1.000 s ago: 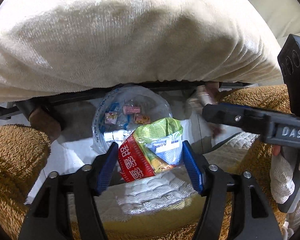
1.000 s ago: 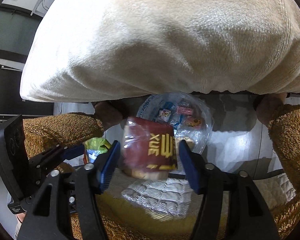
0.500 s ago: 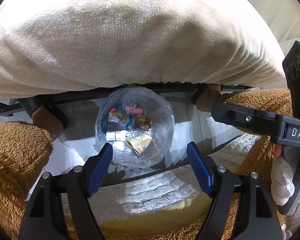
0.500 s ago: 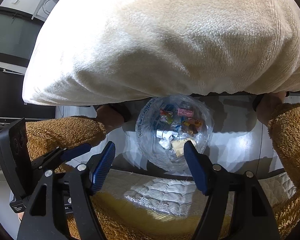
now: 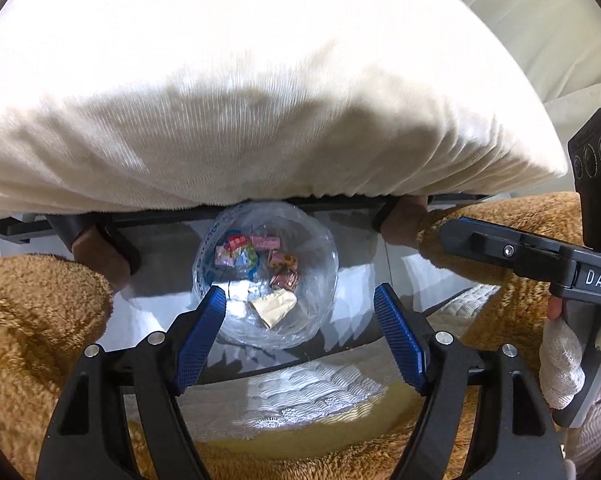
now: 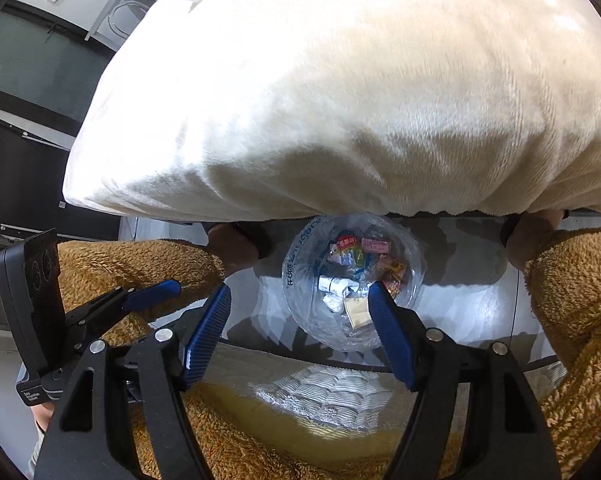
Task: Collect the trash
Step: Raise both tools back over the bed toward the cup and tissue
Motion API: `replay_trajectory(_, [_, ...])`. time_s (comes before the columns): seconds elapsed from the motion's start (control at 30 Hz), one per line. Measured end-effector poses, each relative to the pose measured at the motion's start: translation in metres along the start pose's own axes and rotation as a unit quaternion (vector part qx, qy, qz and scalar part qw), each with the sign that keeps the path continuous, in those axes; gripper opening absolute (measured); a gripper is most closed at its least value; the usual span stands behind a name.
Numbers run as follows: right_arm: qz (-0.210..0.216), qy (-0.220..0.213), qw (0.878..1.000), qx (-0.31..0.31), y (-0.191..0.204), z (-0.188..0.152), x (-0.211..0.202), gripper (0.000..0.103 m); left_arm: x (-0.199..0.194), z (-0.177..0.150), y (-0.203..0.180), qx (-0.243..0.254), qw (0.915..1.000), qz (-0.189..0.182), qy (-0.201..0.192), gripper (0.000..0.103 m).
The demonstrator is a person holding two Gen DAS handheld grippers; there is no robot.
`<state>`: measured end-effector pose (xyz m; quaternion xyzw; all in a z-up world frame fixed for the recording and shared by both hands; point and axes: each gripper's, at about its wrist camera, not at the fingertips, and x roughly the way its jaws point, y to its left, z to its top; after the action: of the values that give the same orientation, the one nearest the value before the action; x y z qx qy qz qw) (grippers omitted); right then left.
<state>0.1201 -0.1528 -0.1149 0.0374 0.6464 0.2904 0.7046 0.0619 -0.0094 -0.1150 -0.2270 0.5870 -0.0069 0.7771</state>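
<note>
Both snack packets, held a second ago, have been dropped into the clear trash bag (image 5: 266, 280) on the pale floor (image 5: 356, 248). Left gripper (image 5: 300, 332) and right gripper (image 6: 298, 330) are seen open, empty, above it.

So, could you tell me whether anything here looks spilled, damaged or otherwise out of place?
Nothing stands out. The wrappers all lie inside the clear trash bag on the floor; none shows outside it. The left gripper and right gripper are open and empty above it.
</note>
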Motion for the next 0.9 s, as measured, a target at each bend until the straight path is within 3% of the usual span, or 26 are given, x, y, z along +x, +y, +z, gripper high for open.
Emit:
replay_trajectory(0.4, [0.012, -0.073, 0.996, -0.041, 0.025, 0.030, -0.069, 0.071, -0.068, 0.037, -0.013, 0.018, 0.9965, -0.010, -0.081, 0.075])
replay_trajectory(0.9, [0.020, -0.124, 0.991, -0.046, 0.028, 0.109, -0.103, 0.071, -0.111, 0.115, -0.001, 0.006, 0.9920, -0.005, -0.126, 0.075])
